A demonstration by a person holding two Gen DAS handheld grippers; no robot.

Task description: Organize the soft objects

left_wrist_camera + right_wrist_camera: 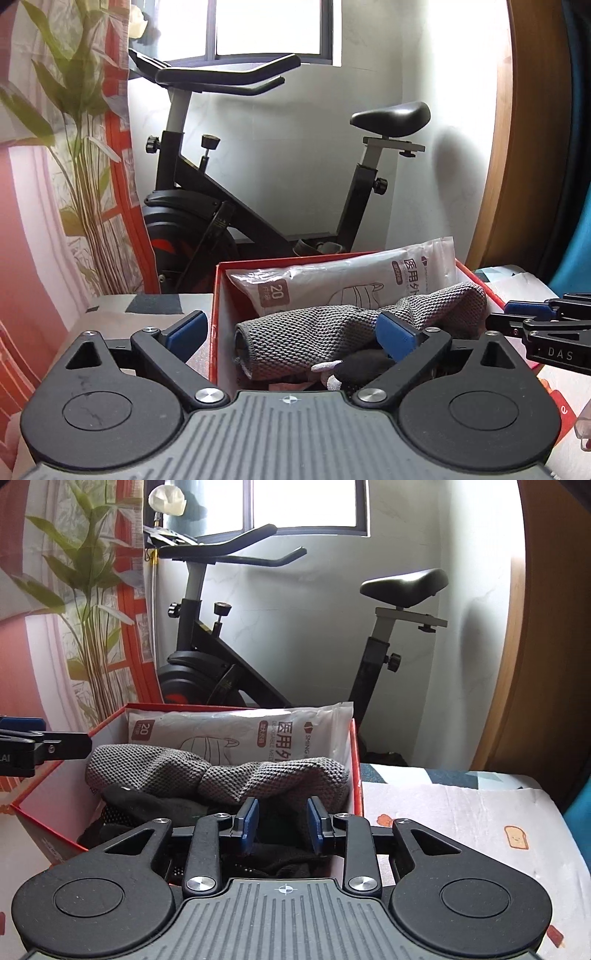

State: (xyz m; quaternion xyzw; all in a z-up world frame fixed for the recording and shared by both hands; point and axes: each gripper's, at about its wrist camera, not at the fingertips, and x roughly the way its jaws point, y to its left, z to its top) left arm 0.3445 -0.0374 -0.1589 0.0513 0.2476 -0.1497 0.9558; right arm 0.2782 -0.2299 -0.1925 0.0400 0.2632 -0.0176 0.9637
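Note:
A red cardboard box [217,295] [357,771] stands open on a patterned sheet. Inside it lie a grey knitted cloth [314,332] [221,775], a white packet of masks [351,280] [240,734] leaning on the far wall, and dark garments [369,363] [147,805]. My left gripper [291,330] is wide open and straddles the box's left wall: one pad is outside, the other over the grey cloth. My right gripper [282,823] hangs over the box's near right corner, its jaws partly apart with nothing pinched. Each gripper shows at the edge of the other's view.
A black exercise bike [258,177] [280,642] stands behind the box under a window. A leafy plant [85,166] and an orange curtain are at the left, and a wooden panel [532,664] at the right. The bread-patterned sheet [461,830] spreads right of the box.

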